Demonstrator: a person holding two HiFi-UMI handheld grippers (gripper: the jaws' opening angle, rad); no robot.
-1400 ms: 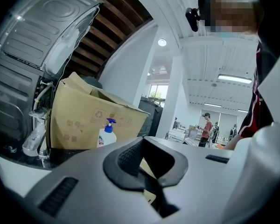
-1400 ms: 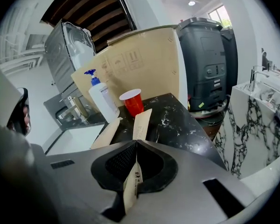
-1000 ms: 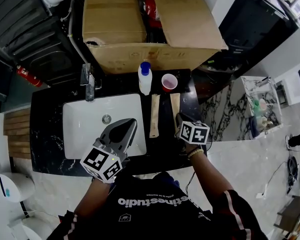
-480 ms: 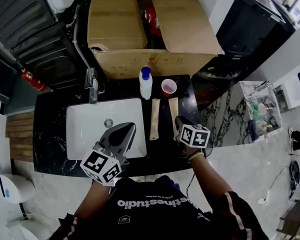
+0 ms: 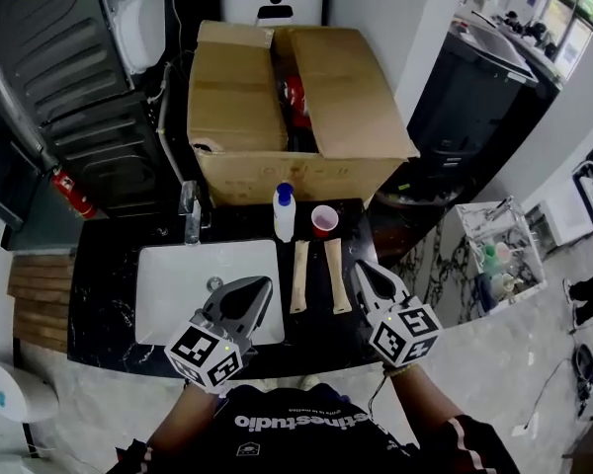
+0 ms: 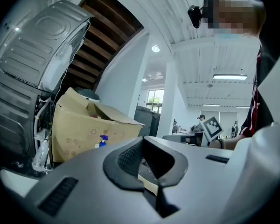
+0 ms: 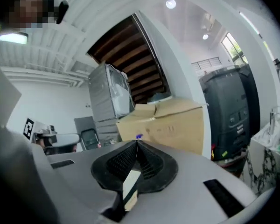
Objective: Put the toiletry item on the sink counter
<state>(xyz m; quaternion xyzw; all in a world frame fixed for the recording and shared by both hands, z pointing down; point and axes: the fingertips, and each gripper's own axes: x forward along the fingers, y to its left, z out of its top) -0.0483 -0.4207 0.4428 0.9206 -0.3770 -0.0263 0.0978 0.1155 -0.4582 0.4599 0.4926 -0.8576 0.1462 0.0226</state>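
Two tan toiletry tubes lie side by side on the black sink counter (image 5: 104,294), the left tube (image 5: 299,276) next to the right tube (image 5: 333,275). My right gripper (image 5: 359,268) is shut and empty, its tip just right of the right tube and apart from it. The left gripper (image 5: 261,284) is also shut and empty, hovering over the right edge of the white sink (image 5: 178,284). From the left gripper view, its jaws (image 6: 142,140) meet at the tip; the right gripper (image 7: 136,143) shows the same in its own view.
A white bottle with a blue cap (image 5: 285,213) and a pink cup (image 5: 323,221) stand at the counter's back edge. The faucet (image 5: 191,211) is behind the sink. A big open cardboard box (image 5: 277,107) sits behind the counter. A small rack of bottles (image 5: 494,255) stands at right.
The right gripper has drawn back from the right tube toward the person, leaving it flat on the counter. The head view has pulled back. The left gripper barely moved.
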